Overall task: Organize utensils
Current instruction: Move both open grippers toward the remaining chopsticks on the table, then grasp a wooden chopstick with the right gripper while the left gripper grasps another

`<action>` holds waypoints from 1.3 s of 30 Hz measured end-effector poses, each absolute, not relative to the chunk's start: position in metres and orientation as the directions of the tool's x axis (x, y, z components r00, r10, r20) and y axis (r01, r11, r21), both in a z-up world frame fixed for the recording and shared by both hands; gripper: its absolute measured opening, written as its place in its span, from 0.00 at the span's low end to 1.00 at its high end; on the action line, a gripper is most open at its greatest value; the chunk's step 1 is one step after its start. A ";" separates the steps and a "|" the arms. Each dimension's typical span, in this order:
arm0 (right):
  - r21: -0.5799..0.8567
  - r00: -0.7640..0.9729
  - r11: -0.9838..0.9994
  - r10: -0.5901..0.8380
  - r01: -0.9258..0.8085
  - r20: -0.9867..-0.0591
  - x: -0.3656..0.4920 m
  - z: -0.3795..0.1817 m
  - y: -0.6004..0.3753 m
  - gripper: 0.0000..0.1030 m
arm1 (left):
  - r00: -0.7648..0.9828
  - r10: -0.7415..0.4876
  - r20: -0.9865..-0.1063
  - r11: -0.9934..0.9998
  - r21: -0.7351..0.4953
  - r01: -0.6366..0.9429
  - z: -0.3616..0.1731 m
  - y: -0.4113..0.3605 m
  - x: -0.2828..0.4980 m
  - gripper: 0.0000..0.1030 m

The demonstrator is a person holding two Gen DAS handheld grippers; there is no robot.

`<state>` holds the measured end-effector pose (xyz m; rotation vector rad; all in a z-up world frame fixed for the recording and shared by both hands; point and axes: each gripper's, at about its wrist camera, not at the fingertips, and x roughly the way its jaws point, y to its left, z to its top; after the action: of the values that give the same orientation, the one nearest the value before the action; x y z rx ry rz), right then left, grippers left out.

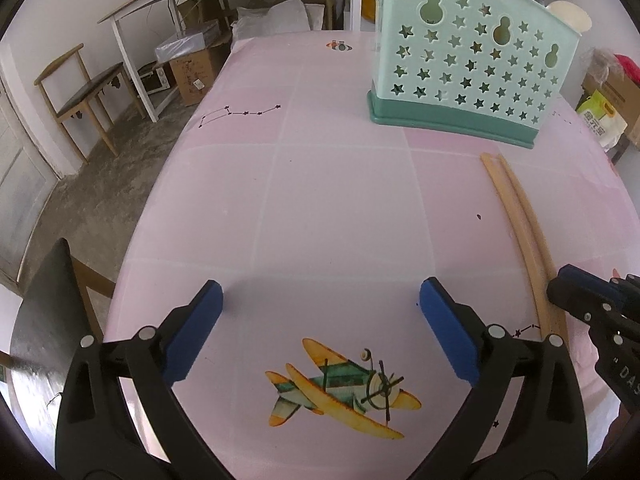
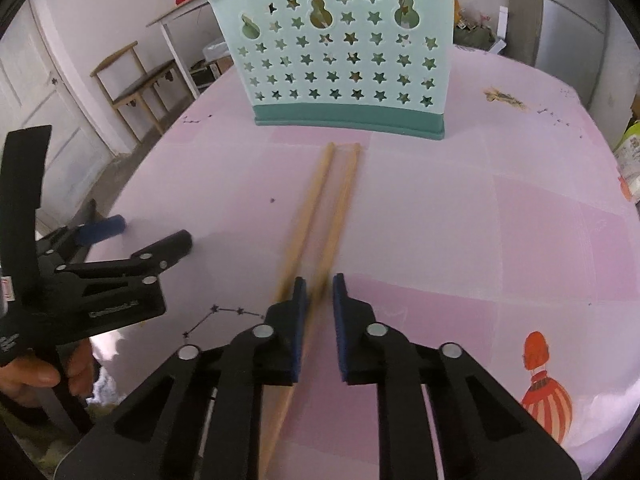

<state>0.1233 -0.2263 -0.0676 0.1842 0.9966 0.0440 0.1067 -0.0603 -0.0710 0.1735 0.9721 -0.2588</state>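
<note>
Spoons upright in teal holder [image 1: 472,64]

2 chopsticks [image 2: 328,208], 1 utensil holder [image 2: 340,52], 2 grippers [image 1: 320,312].

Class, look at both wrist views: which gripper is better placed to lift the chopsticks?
Right. The right gripper straddles the chopsticks, jaws narrow; the left gripper stands wide open over bare tablecloth.

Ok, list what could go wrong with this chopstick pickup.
1. The right gripper has its jaws narrowed around only one of the two wooden chopsticks; the other lies outside them and may be left behind.
2. The grip sits near one end, so the long stick could droop or swing against the mint-green star-perforated plastic utensil holder.
</note>
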 end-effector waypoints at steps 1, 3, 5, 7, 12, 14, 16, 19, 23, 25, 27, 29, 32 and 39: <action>0.164 0.544 0.985 0.110 0.051 -0.832 0.124 -0.068 -0.227 0.11 | 0.536 -0.139 -0.833 0.956 0.029 0.294 -0.071 -0.060 0.106 0.93; 0.147 0.547 0.987 0.086 0.070 -0.833 0.124 -0.068 -0.230 0.10 | 0.535 -0.140 -0.833 0.955 0.028 0.294 -0.071 -0.061 0.106 0.93; 0.140 0.548 0.985 0.064 0.097 -0.834 0.125 -0.068 -0.237 0.10 | 0.534 -0.143 -0.833 0.956 0.024 0.294 -0.072 -0.061 0.107 0.93; 0.141 0.548 0.982 0.051 0.123 -0.835 0.125 -0.069 -0.244 0.10 | 0.527 -0.140 -0.838 0.951 0.035 0.309 -0.071 -0.064 0.108 0.93; 0.160 0.552 0.975 0.048 0.156 -0.833 0.124 -0.069 -0.256 0.10 | 0.538 -0.299 -0.788 0.907 -0.059 0.418 -0.050 -0.077 0.096 0.93; 0.171 0.555 0.972 0.053 0.162 -0.830 0.123 -0.070 -0.257 0.10 | 0.508 -0.386 -0.770 0.859 -0.100 0.502 -0.043 -0.091 0.088 0.92; 0.189 0.557 0.967 0.063 0.170 -0.828 0.123 -0.070 -0.260 0.10 | 0.474 -0.429 -0.769 0.827 -0.124 0.548 -0.043 -0.103 0.084 0.90; 0.215 0.560 0.959 0.078 0.183 -0.825 0.123 -0.071 -0.265 0.10 | 0.411 -0.468 -0.783 0.782 -0.150 0.604 -0.049 -0.122 0.078 0.67; 0.259 0.568 0.944 0.102 0.204 -0.817 0.121 -0.073 -0.274 0.09 | 0.347 -0.489 -0.800 0.746 -0.177 0.642 -0.060 -0.138 0.077 0.49; 0.277 0.572 0.939 0.114 0.207 -0.813 0.120 -0.074 -0.277 0.09 | 0.339 -0.489 -0.804 0.738 -0.175 0.652 -0.064 -0.145 0.072 0.39; 0.281 0.574 0.937 0.117 0.206 -0.810 0.120 -0.074 -0.277 0.09 | 0.348 -0.482 -0.804 0.736 -0.157 0.659 -0.065 -0.151 0.069 0.31; 0.277 0.577 0.939 0.114 0.203 -0.809 0.120 -0.074 -0.277 0.09 | 0.357 -0.472 -0.806 0.742 -0.145 0.654 -0.066 -0.152 0.069 0.21; 0.272 0.580 0.942 0.111 0.198 -0.807 0.119 -0.075 -0.275 0.09 | 0.371 -0.456 -0.809 0.757 -0.133 0.639 -0.066 -0.150 0.072 0.07; 0.255 0.579 0.952 0.113 0.170 -0.807 0.118 -0.075 -0.267 0.09 | 0.395 -0.423 -0.815 0.803 -0.136 0.580 -0.064 -0.127 0.076 0.04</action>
<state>0.1183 -0.2671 -0.0746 0.3220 0.9569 -0.0339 0.0763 -0.1268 -0.0644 0.1801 0.9750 -0.6400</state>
